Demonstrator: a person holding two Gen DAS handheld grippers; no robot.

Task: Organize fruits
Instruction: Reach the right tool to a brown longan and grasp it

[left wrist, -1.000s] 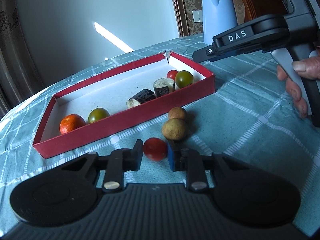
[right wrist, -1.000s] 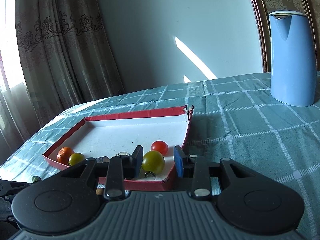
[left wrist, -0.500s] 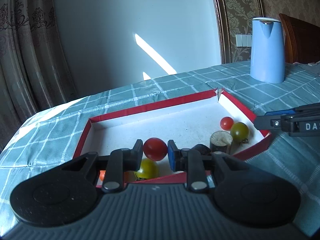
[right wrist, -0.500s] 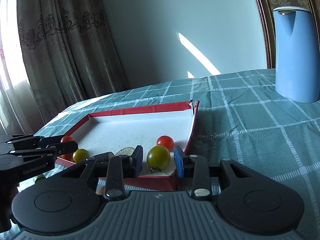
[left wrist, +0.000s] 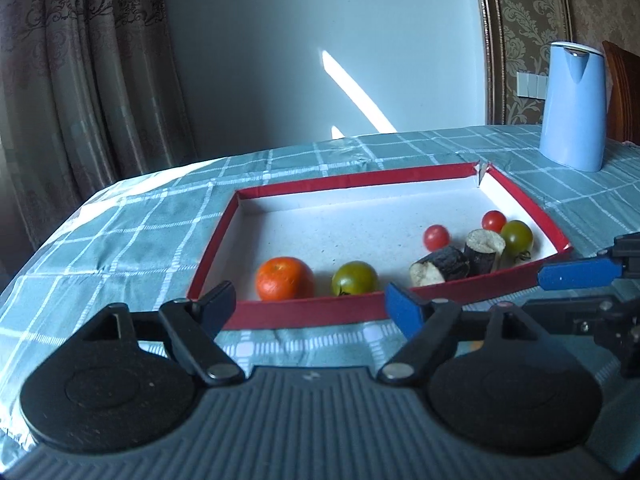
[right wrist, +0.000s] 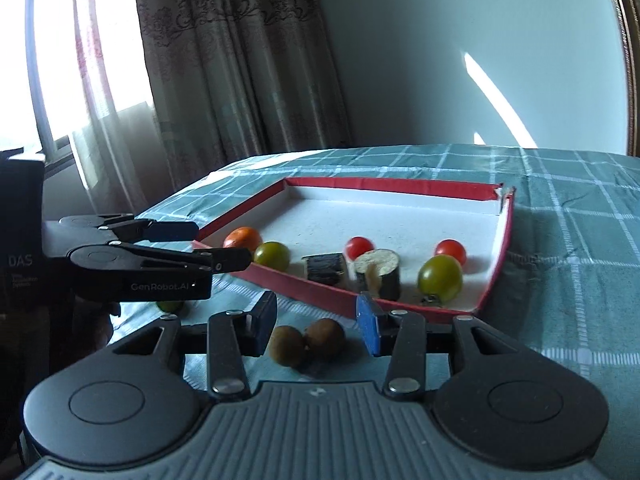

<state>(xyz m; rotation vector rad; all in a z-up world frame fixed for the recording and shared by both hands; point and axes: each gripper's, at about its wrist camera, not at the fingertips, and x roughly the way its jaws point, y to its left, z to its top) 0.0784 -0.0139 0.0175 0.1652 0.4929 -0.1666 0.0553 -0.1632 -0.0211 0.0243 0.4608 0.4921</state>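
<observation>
Checked teal cloth covers the worktop (left wrist: 132, 236), with curtains and a pale wall behind and a blue kettle (left wrist: 572, 106) at the far right. On it lies a red tray (left wrist: 320, 312) holding an orange fruit (left wrist: 285, 278), two green tomatoes (left wrist: 355, 278), three small red tomatoes (left wrist: 436, 237) and two dark cut pieces (left wrist: 440, 270). The left gripper (left wrist: 310, 304) hangs just before the tray's near wall; its fingers have just been opening and stand spread with nothing between them. The right gripper (right wrist: 316, 320) has also just been opening, its fingers apart, with two brown round fruits (right wrist: 306, 340) on the cloth between them, untouched.
</observation>
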